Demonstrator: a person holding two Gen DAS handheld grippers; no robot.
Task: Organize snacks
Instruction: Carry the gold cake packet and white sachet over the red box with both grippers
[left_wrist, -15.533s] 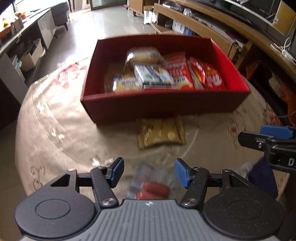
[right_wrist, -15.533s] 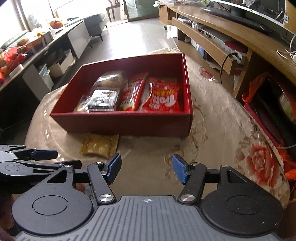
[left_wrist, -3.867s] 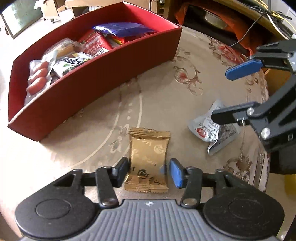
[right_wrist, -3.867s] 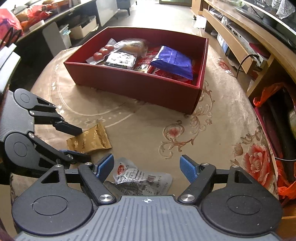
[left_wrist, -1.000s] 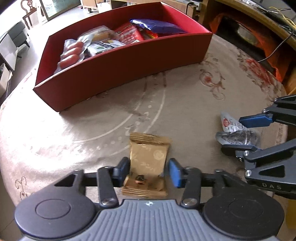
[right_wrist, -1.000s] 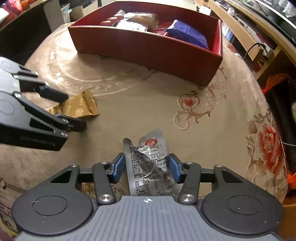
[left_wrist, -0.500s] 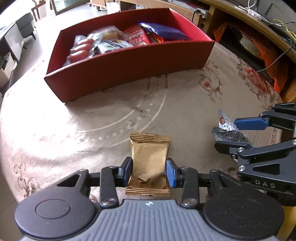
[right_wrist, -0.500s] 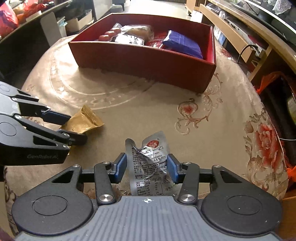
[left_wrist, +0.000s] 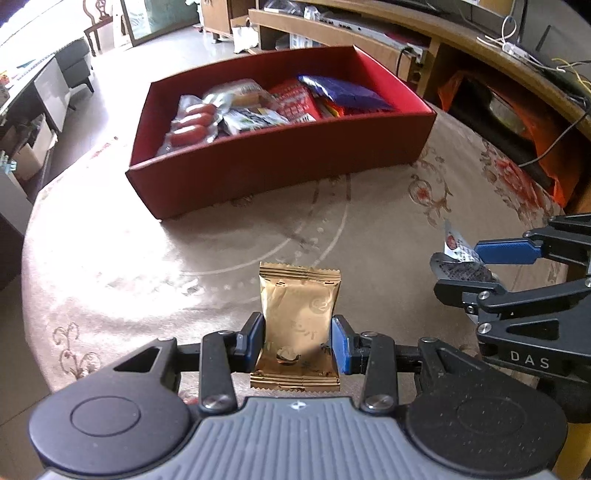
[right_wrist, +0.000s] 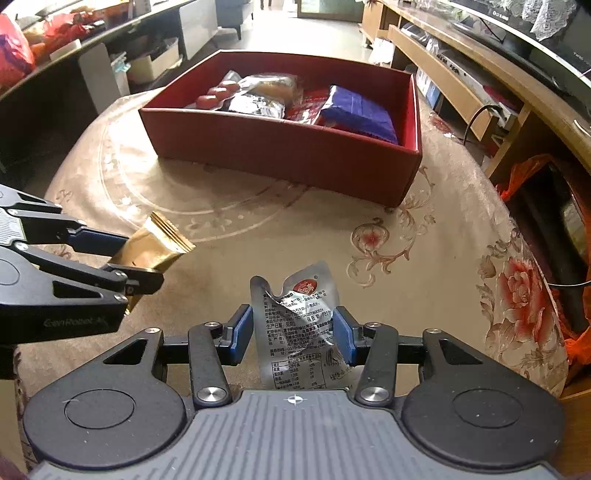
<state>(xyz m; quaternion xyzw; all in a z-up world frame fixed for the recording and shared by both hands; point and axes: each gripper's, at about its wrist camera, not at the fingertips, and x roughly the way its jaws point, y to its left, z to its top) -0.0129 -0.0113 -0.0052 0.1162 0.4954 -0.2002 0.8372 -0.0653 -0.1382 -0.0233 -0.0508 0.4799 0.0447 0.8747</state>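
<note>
My left gripper (left_wrist: 298, 341) is shut on a gold snack packet (left_wrist: 299, 314), held a little above the tablecloth; the same packet (right_wrist: 155, 243) shows at the left of the right wrist view. A crumpled silver packet (right_wrist: 295, 314) with a red logo is pinched between the blue pads of my right gripper (right_wrist: 293, 334). That silver packet (left_wrist: 460, 258) and the right gripper (left_wrist: 491, 269) appear at the right edge of the left wrist view. Beyond both stands the red box (left_wrist: 280, 162) (right_wrist: 288, 147), holding sausages (left_wrist: 190, 123), a blue packet (right_wrist: 356, 112) and other snacks.
A round table under a beige flowered cloth (right_wrist: 388, 236) carries everything. A low wooden TV unit (right_wrist: 461, 74) runs along the right, with an orange bag (right_wrist: 524, 177) beside the table edge. Dark shelving (right_wrist: 55, 74) stands to the left.
Both grippers have lifted slightly with their packets, and the red box now sits more squarely ahead of them. The left jaws have closed a touch tighter on the gold packet.
</note>
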